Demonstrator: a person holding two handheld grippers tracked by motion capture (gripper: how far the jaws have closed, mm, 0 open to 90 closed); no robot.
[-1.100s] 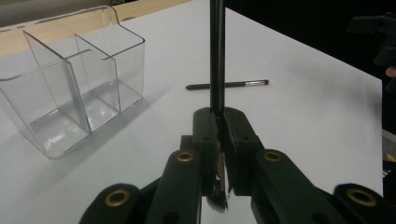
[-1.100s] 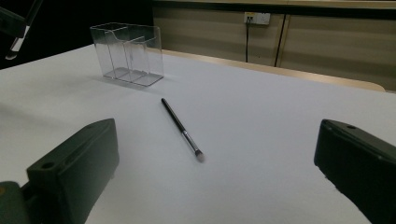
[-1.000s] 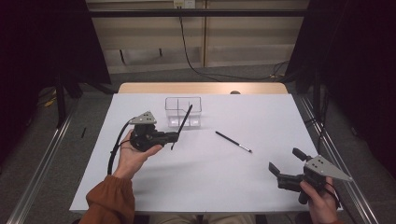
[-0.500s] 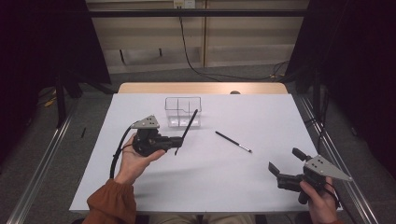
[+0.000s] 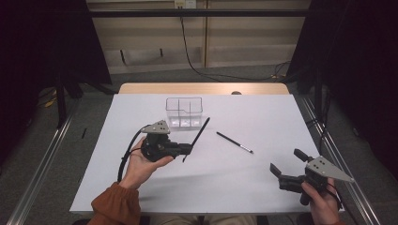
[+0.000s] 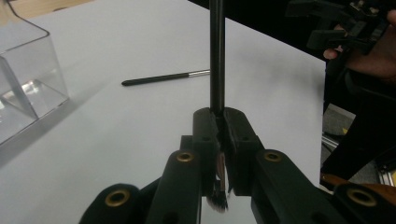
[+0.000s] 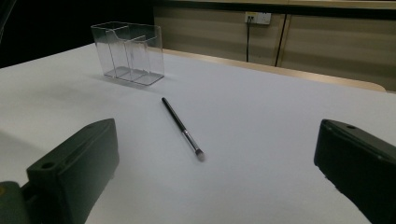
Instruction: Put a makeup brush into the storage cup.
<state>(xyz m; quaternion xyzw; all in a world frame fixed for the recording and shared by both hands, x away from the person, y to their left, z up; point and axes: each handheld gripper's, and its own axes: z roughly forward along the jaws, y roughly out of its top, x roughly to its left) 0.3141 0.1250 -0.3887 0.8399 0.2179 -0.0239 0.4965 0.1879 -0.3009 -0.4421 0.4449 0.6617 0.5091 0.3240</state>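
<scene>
The work looks about half in hand: one makeup brush is picked up but not yet put away, and a second has not been touched.

On the left, the left gripper [image 5: 187, 150] has its jaws closed on a long black makeup brush [image 5: 199, 135], gripped low near the bristle end; in the left gripper view the bristles [image 6: 217, 201] poke out below the pads and the handle rises straight up between them. In the high view the held brush leans up and away, its handle tip just short of the clear acrylic organizer [image 5: 184, 112], which stands a little beyond the gripper toward the far side of the white table [image 5: 263, 183]. Its compartments look empty, so, as I judge it, the held brush has yet to be lowered into one.

In the middle, the second makeup brush [image 5: 234, 142] lies flat on the table, well apart from the organizer, its pale tip [image 7: 200, 155] toward the person's right side.

On the right, the right gripper [image 5: 287, 166] has its jaws spread wide with nothing between them, near the table's front right corner and apart from that brush.

Nothing lies between the held brush and the organizer; only the container's narrow openings and thin dividers ask for care
</scene>
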